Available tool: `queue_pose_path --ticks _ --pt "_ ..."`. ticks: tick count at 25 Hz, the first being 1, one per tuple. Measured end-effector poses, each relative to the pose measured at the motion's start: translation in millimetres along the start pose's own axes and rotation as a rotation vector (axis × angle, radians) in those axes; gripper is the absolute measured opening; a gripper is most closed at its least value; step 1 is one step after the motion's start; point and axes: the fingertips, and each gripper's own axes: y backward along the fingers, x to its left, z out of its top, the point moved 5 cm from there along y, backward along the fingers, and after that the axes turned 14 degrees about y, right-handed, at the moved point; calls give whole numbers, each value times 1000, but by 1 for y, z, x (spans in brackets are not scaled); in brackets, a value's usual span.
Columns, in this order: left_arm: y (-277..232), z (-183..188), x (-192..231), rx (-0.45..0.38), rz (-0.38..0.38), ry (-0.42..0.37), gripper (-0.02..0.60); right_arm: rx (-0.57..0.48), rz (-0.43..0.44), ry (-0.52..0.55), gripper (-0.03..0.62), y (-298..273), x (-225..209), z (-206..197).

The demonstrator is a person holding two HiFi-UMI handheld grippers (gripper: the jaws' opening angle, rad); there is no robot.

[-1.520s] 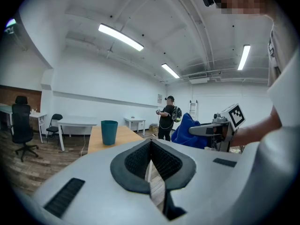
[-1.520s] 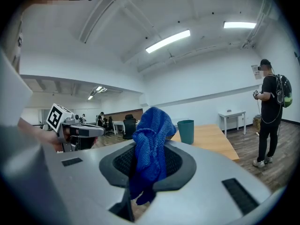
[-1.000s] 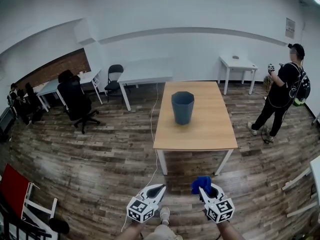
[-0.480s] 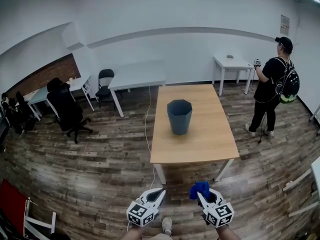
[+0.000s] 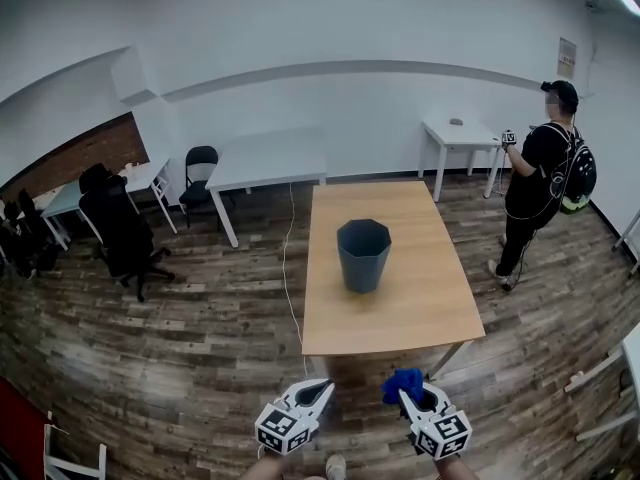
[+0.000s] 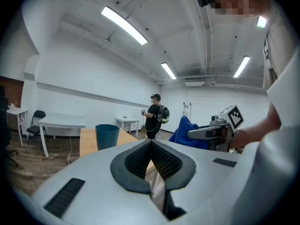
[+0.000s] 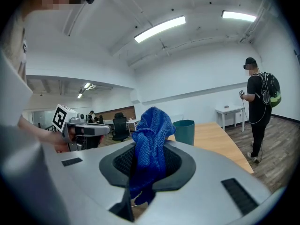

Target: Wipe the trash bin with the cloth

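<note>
A dark teal trash bin (image 5: 363, 255) stands upright near the middle of a long wooden table (image 5: 430, 308); it also shows in the left gripper view (image 6: 107, 136) and the right gripper view (image 7: 184, 131). My right gripper (image 5: 407, 392) is shut on a bunched blue cloth (image 5: 402, 384) (image 7: 151, 142), held low in front of the table's near end. My left gripper (image 5: 321, 389) hangs beside it, shut with nothing in it (image 6: 151, 142). Both grippers are well short of the bin.
A person (image 5: 538, 183) with a backpack stands right of the table by a small white desk (image 5: 455, 137). A white table (image 5: 266, 158), chairs (image 5: 200, 173) and a black office chair (image 5: 113, 230) stand at the left. A cable (image 5: 288, 268) trails on the wood floor beside the table.
The view has advanced toward the table, so the bin and table look nearer and more centred. Both grippers keep their hold and their places low in the view.
</note>
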Motion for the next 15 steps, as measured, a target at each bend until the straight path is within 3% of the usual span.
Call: queue_pose_path --ticks 10,15 --pt "-45 33 81 9 -57 -25 12 14 -77 -2 81 -74 -32 4" --pt "-66 43 101 14 -79 -19 12 18 -92 -1 81 -96 -43 10"
